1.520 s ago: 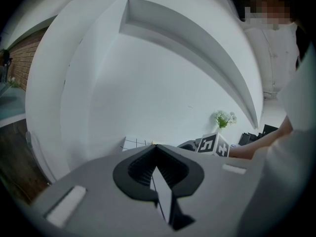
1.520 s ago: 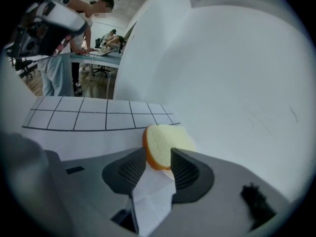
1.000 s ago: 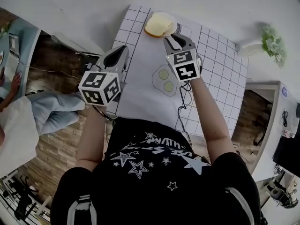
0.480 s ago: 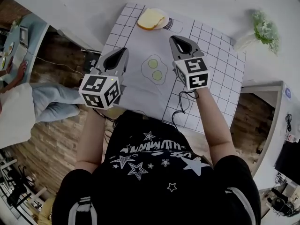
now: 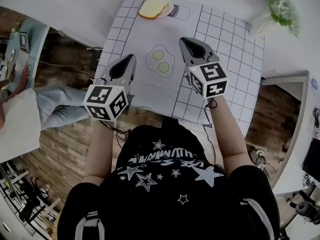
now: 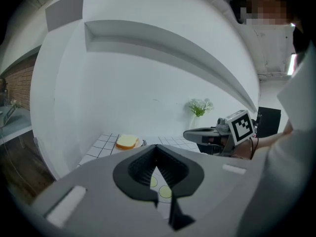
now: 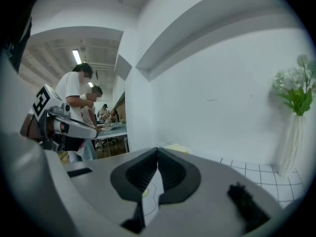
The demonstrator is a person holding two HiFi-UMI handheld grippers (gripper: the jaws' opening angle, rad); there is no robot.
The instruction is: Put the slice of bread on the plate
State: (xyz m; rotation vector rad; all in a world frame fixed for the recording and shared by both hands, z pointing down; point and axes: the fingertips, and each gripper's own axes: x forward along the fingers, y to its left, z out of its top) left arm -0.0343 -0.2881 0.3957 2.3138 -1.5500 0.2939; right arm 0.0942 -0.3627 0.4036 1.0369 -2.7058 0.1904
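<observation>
A: What colours do I have at the far end?
B: I read a golden-brown slice of bread (image 5: 154, 7), a white plate (image 5: 171, 7), and a white tabletop (image 5: 230, 44) gridded with dark lines.

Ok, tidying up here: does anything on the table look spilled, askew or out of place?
Nothing stands out. The tan slice of bread lies flat on the small white plate at the far edge of the gridded mat; the left gripper and right gripper are shut, empty, clear of it.
</observation>
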